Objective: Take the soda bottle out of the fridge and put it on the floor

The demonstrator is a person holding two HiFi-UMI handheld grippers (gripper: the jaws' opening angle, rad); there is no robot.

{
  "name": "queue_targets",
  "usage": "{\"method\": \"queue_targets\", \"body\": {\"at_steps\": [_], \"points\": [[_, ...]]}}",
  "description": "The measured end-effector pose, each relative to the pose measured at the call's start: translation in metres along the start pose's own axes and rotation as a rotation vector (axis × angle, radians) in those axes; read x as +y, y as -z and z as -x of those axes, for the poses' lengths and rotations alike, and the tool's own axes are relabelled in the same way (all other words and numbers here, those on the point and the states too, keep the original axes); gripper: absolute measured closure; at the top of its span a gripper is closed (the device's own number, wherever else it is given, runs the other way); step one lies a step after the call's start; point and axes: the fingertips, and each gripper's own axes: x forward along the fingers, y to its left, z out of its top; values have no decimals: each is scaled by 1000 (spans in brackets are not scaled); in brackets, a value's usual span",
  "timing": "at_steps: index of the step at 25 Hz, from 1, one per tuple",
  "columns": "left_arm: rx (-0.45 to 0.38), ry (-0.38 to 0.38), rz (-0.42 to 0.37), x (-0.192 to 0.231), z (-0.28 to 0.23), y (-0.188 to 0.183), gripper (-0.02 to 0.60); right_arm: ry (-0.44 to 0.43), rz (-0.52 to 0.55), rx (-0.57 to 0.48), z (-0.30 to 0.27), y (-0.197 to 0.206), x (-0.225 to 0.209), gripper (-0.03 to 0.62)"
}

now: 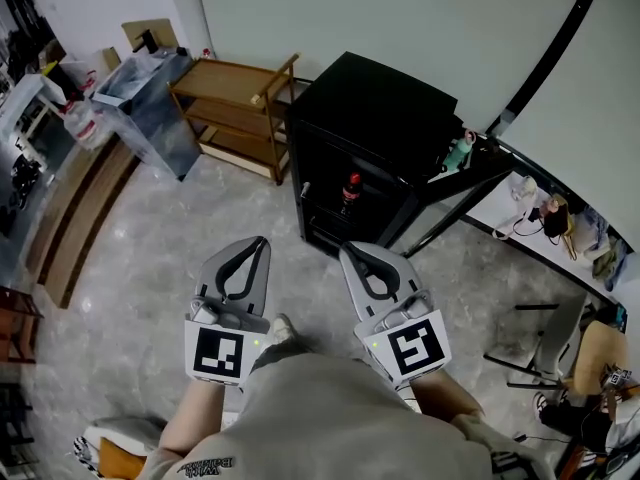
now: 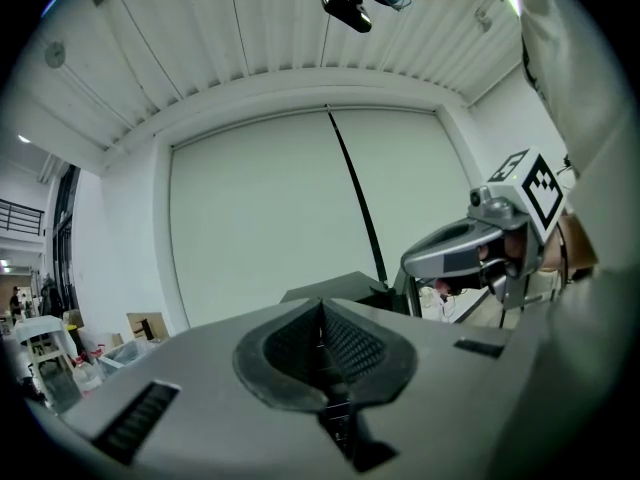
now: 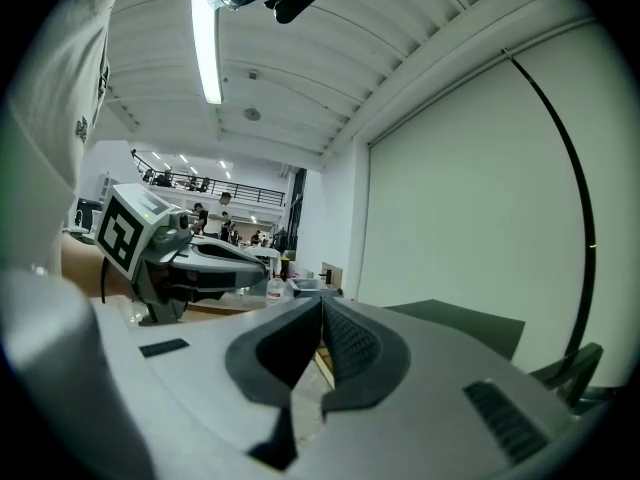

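The soda bottle (image 1: 350, 190), dark with a red cap and label, stands upright inside the black fridge (image 1: 385, 108), whose door (image 1: 468, 180) hangs open to the right. Both grippers are held side by side in front of the fridge, short of it, over the floor. The left gripper (image 1: 262, 240) is shut with nothing in it, its pads meeting in the left gripper view (image 2: 322, 308). The right gripper (image 1: 347, 250) is also shut and empty (image 3: 322, 303). Each gripper view shows the other gripper beside it and the fridge top (image 2: 335, 290) ahead.
A wooden shelf cart (image 1: 235, 103) stands left of the fridge, with clear plastic bins (image 1: 150, 98) beyond it. A white table (image 1: 535, 238) with small items runs along the right wall, and a chair (image 1: 600, 358) sits near it. Wooden boards (image 1: 80, 218) lie at the left.
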Motion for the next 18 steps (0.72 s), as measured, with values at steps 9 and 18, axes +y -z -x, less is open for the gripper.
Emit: {"method": "queue_targets", "body": {"at_steps": [9,18], "points": [[-34,40,-23,90,-26,13,574,26,-3,15,-95,-11,15,597],[-37,108,-16,142,-49,32,575,68,-45,29,-160,-11,21,597]]}}
